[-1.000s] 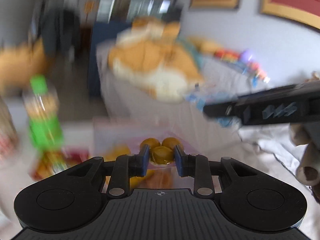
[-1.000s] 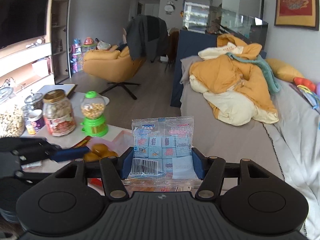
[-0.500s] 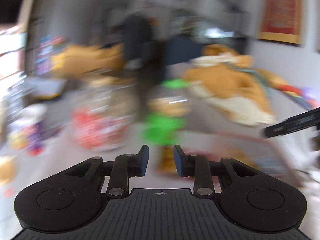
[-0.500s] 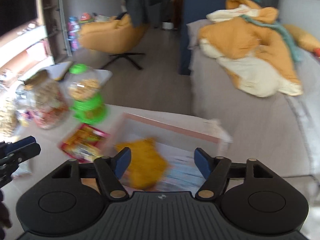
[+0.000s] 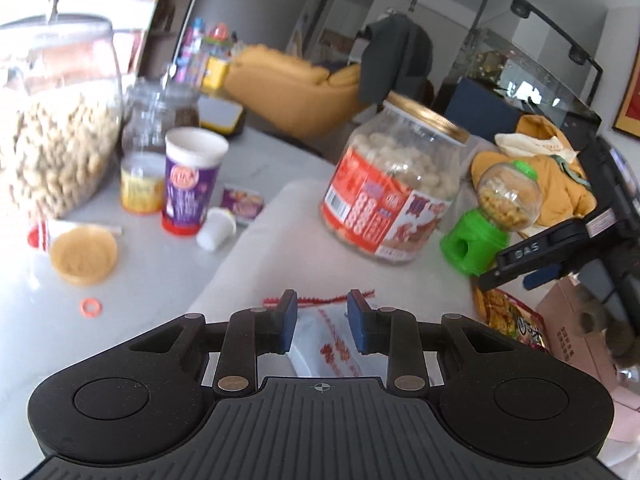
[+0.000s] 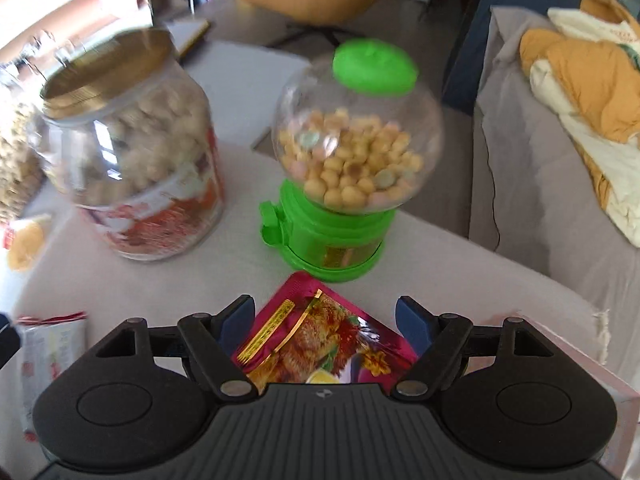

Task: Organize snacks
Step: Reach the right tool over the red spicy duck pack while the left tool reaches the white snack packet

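My left gripper (image 5: 322, 322) is open and empty, its jaws on either side of a white snack packet with red print (image 5: 332, 340) that lies flat on the white table; the packet also shows in the right wrist view (image 6: 44, 344). My right gripper (image 6: 324, 324) is open wide and empty above a magenta snack packet (image 6: 320, 344), which also shows in the left wrist view (image 5: 510, 316). The right gripper (image 5: 556, 252) shows at the right of the left wrist view.
A gold-lidded snack jar (image 5: 394, 180) (image 6: 132, 160) and a green candy dispenser (image 5: 492, 220) (image 6: 348, 160) stand behind the packets. Further left are a purple cup (image 5: 190, 180), a big glass jar (image 5: 52, 120) and small tubs. A pink box (image 5: 576, 332) is at the right, a couch (image 6: 560, 140) beyond.
The left gripper let go of the yellow snacks and swung left to the white packet. The right gripper dropped the blue-and-white packet, opened, and came down over the magenta packet.
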